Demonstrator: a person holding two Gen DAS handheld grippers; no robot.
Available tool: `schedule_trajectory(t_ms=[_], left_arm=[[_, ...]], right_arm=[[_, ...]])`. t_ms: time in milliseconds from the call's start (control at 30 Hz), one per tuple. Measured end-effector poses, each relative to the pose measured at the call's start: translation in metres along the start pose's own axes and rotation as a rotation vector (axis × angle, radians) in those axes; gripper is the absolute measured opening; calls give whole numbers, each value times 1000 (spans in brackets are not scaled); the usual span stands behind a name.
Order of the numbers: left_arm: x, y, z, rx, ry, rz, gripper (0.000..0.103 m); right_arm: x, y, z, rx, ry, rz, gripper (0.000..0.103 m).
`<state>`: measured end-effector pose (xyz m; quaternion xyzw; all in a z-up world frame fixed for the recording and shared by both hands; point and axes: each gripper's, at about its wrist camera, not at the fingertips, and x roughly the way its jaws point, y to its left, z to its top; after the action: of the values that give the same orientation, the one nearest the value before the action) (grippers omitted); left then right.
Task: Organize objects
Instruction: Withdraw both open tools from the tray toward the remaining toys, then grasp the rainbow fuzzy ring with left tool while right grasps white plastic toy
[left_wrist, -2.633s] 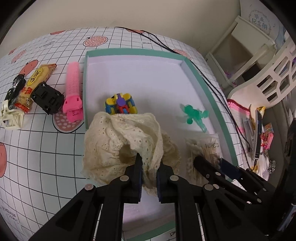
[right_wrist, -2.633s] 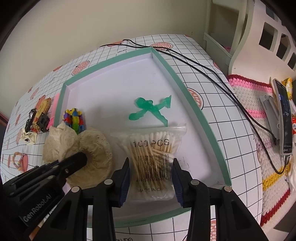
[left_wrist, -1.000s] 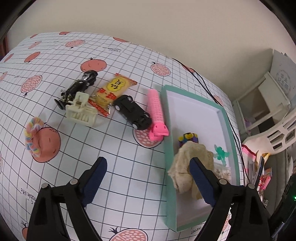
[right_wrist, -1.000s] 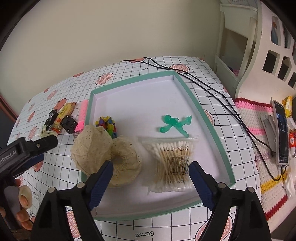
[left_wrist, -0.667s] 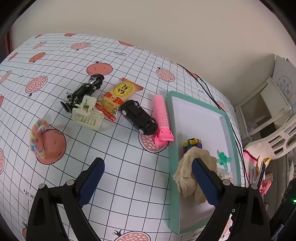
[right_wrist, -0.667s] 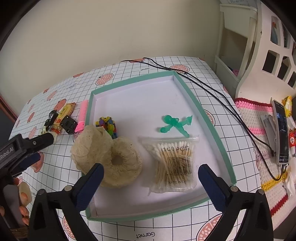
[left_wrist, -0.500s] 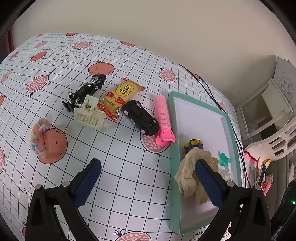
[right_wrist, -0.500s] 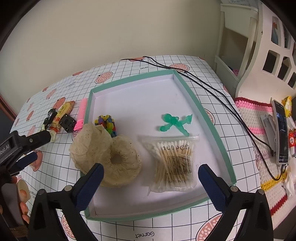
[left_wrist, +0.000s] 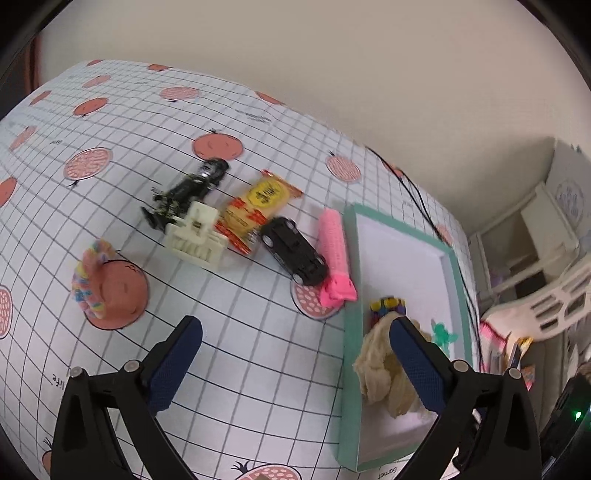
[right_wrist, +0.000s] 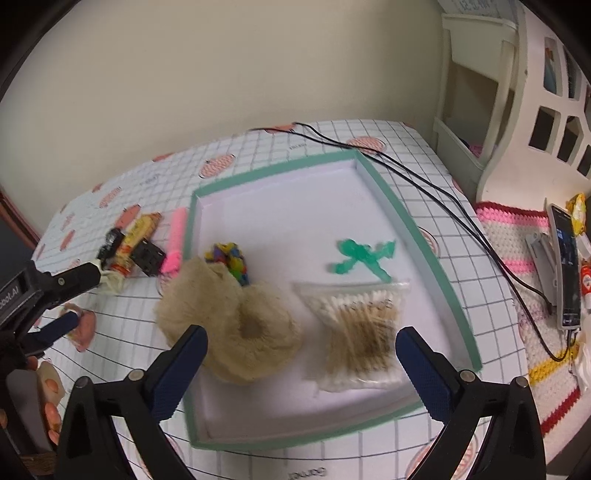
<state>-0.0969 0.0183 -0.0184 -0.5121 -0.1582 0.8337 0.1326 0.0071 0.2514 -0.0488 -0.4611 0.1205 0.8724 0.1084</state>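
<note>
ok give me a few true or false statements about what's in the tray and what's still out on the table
1. The cotton swab bag lies inside the green tray. True.
2. The black toy car is inside the tray. False: it sits on the tablecloth beside the pink roller.
3. The left gripper is shut on the cream lace cloth. False: it is open and empty.
4. The right gripper is open. True.

A table covered in a white grid-patterned cloth with pink fruit prints (left_wrist: 229, 332) carries a shallow teal-rimmed white tray (left_wrist: 349, 332) at 4 o'clock. Around 12 o'clock lie a black toy car (left_wrist: 295, 251), pink ridged plastic piece (left_wrist: 334, 254), yellow snack packet (left_wrist: 258, 206), cream plastic clip (left_wrist: 195, 240) and black figure (left_wrist: 188, 192); a pastel bead ring (left_wrist: 86, 280) lies at 9 o'clock.
</note>
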Motion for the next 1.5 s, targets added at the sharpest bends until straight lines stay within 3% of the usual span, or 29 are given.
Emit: schedule_trajectory(t_ms=[200,267,433,600,800,1100,1500], left_arm=[[-14,47,14,-162,-62,10,101],[-21,66,18,-217,-100,45,101],[-27,101,27,-244,-130,149,101],[-25,129,29,-289,-125,183,101],[-17,137,28,-301,-85,200,101],[-3,135,36,-227,-66,283,101],[5,154,41,-280,-88,267,101]], right_arm=[[0,31,2,-51,-14,55,103],[3,43,1,-80,-12,62,103],[8,66,0,-129,-6,83,103],[13,88,9,-142,-13,120,103],[15,118,18,-215,-30,134,103],[38,154,33,-270,-3,183,103],[79,204,39,-238,43,274,101]])
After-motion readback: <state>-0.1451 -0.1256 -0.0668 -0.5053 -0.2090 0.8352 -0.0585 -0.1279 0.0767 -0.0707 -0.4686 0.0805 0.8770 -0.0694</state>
